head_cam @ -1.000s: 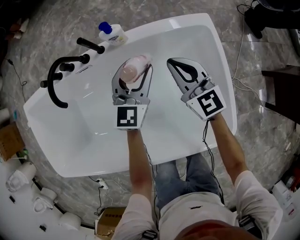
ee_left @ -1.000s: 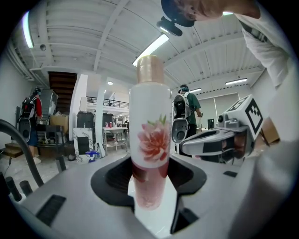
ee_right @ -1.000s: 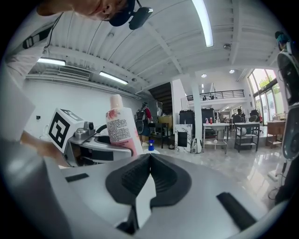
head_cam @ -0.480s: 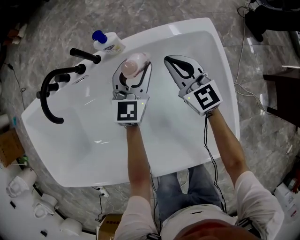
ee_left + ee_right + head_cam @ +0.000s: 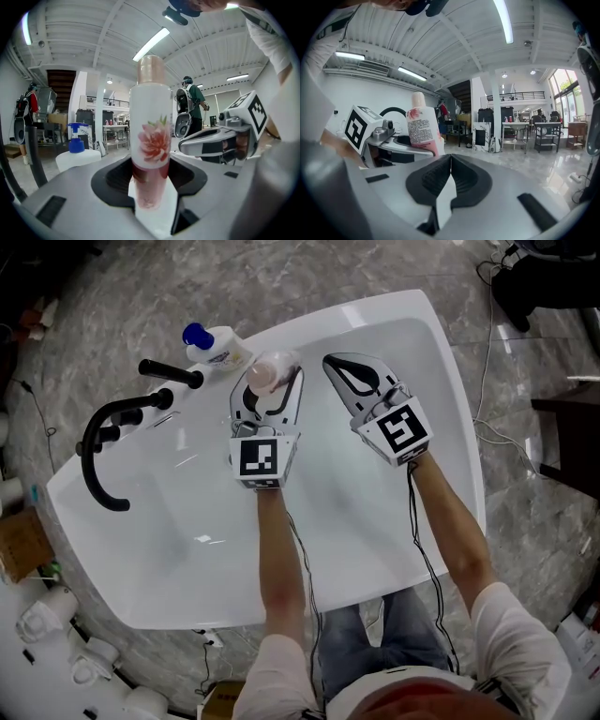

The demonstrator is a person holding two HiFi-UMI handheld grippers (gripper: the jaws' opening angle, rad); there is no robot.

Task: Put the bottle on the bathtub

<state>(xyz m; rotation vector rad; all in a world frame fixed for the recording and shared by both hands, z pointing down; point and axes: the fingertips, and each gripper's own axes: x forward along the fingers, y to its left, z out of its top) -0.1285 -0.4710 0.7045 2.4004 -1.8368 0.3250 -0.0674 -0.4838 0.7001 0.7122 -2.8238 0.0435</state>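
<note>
A tall white bottle (image 5: 150,136) with a pink flower print and a rose-gold cap stands upright between the jaws of my left gripper (image 5: 270,382), which is shut on it. In the head view the pink-capped bottle (image 5: 265,373) hangs near the far rim of the white bathtub (image 5: 412,343), close to the tap. My right gripper (image 5: 352,373) is shut with nothing in it, just right of the left one. The right gripper view shows the bottle (image 5: 421,124) held in the left gripper at the left, with my right gripper (image 5: 449,165) closed in front.
A white pump bottle with a blue top (image 5: 214,343) stands on the tub's far rim. Beside it are a black tap and handles (image 5: 117,423). Grey marble floor surrounds the tub. White items (image 5: 42,620) and a cardboard box (image 5: 19,535) lie at the left.
Both grippers have shifted slightly toward the tub's far rim, and the held bottle is now closer to the blue-topped pump bottle.
</note>
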